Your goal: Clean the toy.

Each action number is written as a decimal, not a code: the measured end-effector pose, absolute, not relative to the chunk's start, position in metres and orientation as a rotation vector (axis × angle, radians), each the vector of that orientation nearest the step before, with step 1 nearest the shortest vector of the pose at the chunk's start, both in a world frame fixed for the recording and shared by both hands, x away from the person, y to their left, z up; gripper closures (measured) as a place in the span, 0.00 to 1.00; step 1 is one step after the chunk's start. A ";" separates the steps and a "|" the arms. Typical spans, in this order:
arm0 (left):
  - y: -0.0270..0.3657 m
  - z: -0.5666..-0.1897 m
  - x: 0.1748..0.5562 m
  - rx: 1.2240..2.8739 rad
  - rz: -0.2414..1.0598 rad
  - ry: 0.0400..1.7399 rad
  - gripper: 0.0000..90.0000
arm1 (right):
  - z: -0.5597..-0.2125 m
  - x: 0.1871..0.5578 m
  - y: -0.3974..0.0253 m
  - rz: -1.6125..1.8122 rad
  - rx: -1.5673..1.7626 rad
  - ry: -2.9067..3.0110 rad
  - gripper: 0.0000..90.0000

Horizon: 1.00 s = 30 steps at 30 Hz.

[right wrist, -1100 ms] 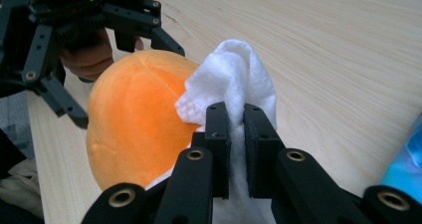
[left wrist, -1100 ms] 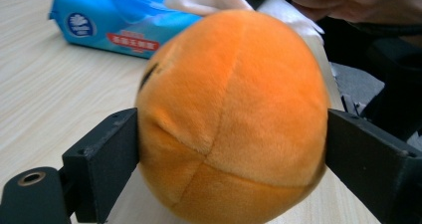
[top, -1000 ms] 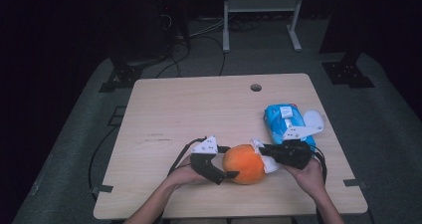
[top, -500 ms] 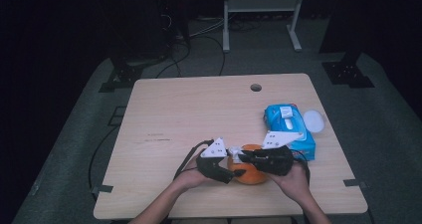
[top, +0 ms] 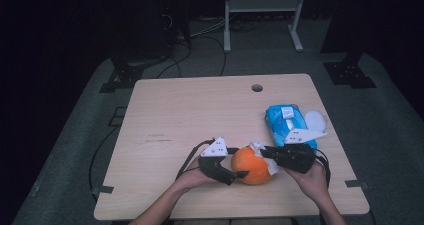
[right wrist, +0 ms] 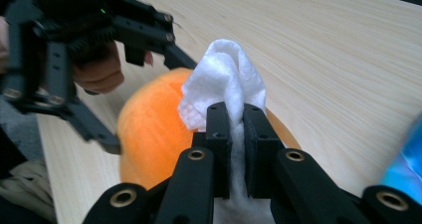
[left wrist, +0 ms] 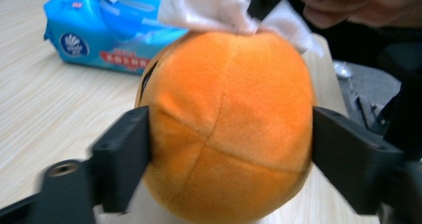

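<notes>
Left tool (left wrist: 229, 149) is clamping the plush orange (top: 251, 165), right tool (right wrist: 238, 124) is pinching a wipe (right wrist: 226, 82) on it; soft plush could be squirming loose, wipe slipping out

orange plush ball (top: 251, 165) | round, on table near front edge | crumpled white wipe (right wrist: 226, 84) pressed against it

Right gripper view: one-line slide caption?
Right claw pinches a white wipe against the orange plush ball held by the left claw.
</notes>
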<state>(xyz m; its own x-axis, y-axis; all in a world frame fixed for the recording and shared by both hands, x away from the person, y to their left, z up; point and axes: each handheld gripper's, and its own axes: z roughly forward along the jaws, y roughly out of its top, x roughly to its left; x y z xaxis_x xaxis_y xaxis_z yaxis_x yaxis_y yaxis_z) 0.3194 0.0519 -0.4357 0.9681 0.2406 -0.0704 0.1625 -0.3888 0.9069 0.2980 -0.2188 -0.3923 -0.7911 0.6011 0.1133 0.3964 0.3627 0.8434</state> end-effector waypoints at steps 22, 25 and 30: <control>0.070 -0.398 0.323 1.901 0.088 0.228 0.38 | -0.382 0.308 -0.236 1.632 1.009 2.295 0.93; 0.084 -0.396 0.321 1.920 0.098 0.262 0.38 | -0.386 0.316 -0.221 1.658 1.007 2.333 0.93; 0.095 -0.418 0.330 2.010 0.069 0.364 0.38 | -0.418 0.335 -0.202 1.624 1.092 2.453 0.93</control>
